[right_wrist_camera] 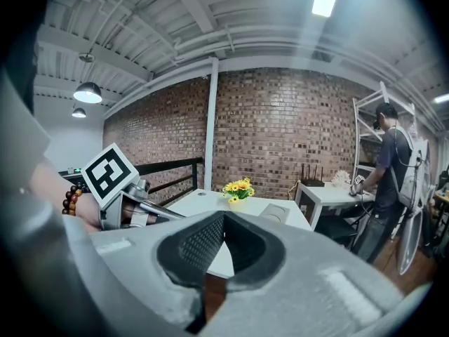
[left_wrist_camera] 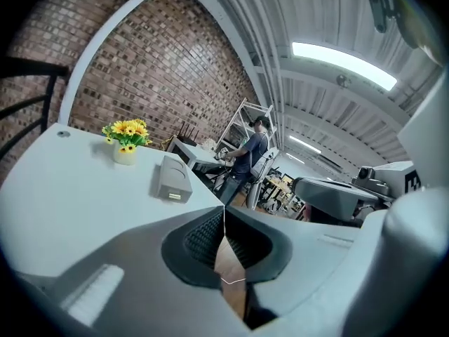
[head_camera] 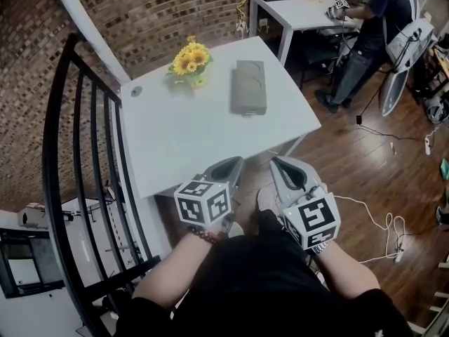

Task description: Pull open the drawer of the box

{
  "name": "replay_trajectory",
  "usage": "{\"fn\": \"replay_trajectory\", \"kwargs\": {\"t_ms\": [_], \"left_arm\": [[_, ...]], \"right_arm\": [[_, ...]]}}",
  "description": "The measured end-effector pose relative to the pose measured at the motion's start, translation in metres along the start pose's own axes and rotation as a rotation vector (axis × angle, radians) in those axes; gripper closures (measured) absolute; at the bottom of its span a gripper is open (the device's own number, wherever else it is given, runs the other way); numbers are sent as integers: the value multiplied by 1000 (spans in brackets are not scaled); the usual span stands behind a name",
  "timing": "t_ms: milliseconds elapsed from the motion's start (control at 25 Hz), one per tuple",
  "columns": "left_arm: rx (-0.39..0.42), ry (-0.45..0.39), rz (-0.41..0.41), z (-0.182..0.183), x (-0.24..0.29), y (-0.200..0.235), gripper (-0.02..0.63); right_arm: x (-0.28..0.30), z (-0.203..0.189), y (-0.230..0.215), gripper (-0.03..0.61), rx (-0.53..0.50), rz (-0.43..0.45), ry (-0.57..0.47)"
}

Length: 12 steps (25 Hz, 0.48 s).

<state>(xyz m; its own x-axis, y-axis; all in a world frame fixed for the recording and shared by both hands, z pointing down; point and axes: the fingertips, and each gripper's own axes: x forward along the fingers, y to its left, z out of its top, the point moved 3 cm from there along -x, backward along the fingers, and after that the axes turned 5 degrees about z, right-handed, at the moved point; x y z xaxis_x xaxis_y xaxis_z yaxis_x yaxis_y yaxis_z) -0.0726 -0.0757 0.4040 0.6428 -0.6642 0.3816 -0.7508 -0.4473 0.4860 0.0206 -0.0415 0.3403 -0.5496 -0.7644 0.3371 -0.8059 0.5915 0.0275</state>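
While the jaws sit closed, box [head_camera: 249, 87] well ahead, on table [head_camera: 182, 142]

Loft workshop — brick wall [right_wrist_camera: 280, 118], shelving [right_wrist_camera: 361, 128]

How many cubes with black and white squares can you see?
2. One cube sits on the left tool; the other on the right tool. None seem hidden.

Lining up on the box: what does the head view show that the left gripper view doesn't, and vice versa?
Head view only: the left gripper and right gripper from above, short of the table's near edge; a white cable on the floor. Left gripper view only: its jaws shut, nothing between them; the ceiling light. Both: the grey box beside the sunflowers on the table.
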Motion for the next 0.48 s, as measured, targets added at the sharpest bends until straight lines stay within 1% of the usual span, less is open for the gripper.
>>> {"fn": "replay_trajectory", "kwargs": {"t_ms": [80, 320, 480], "left_arm": [[-48, 13, -5, 0, 14, 7, 581], [-189, 26, 4, 7, 67, 32, 574], [-287, 42, 29, 7, 102, 48, 574]], "right_arm": [[9, -2, -8, 588, 1, 8, 7], [40, -5, -45, 588, -3, 45, 33], [62, -11, -73, 588, 2, 81, 64]]}}
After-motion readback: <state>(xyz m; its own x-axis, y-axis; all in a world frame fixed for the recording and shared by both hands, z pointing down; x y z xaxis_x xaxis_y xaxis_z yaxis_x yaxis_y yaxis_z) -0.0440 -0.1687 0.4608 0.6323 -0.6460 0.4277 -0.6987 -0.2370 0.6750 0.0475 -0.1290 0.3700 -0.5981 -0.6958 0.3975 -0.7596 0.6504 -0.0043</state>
